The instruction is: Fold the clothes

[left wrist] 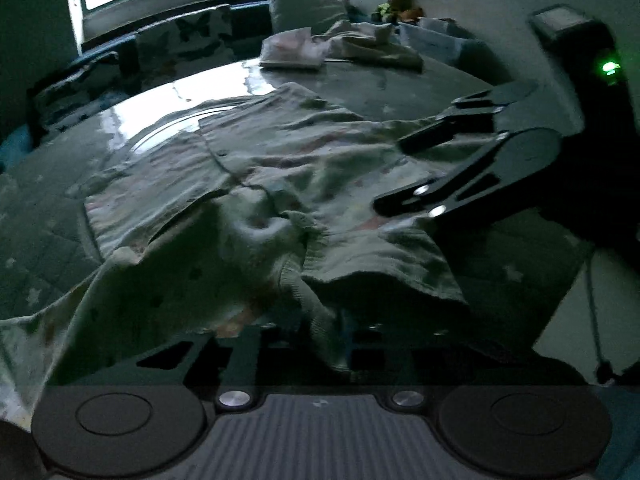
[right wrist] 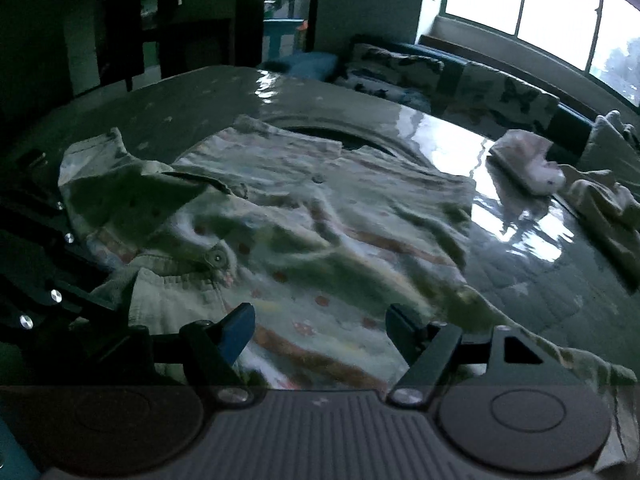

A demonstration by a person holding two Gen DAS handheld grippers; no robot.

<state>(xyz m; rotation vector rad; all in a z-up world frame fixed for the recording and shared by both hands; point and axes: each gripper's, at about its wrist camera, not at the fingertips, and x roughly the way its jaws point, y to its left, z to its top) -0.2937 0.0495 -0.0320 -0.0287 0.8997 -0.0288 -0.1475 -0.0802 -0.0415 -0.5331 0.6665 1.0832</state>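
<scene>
Dim room, greenish cast. Shirt (right wrist: 320,216) lies spread and rumpled on table (right wrist: 180,96), centre of both views; thin crinkled cotton, pale with pinkish dots and faint stripes, round buttons down the placket, ribbed edge near the collar. Table top is glossy, window glare on it, under a quilted star-print cover.

Left wrist view: left claw (left wrist: 312,344) at bottom centre, mostly buried under cloth; a ribbed fold of the shirt (left wrist: 256,184) drapes over and between its fingers, lifted off the table. Looks pinched on that fold but fingertips are hidden, cannot tell for sure. Right claw (left wrist: 404,172) enters from the right of the frame, black flat fingers (left wrist: 432,138) lying low on the shirt's right part, spread apart.

Right wrist view: right claw (right wrist: 320,330) at bottom centre, jaws wide apart, blue-padded fingertips (right wrist: 240,332) either side of a striped patch of shirt, cloth directly below and between them, not gripped. Left claw's black linkage (right wrist: 44,280) at left edge, shirt collar area bunched just beside it.

Folded pile (left wrist: 292,50) of pale clothes at upper centre of left view, far side of table, well apart from the shirt. Butterfly-print cushions (right wrist: 500,92) along the bench under the window (right wrist: 540,4)
</scene>
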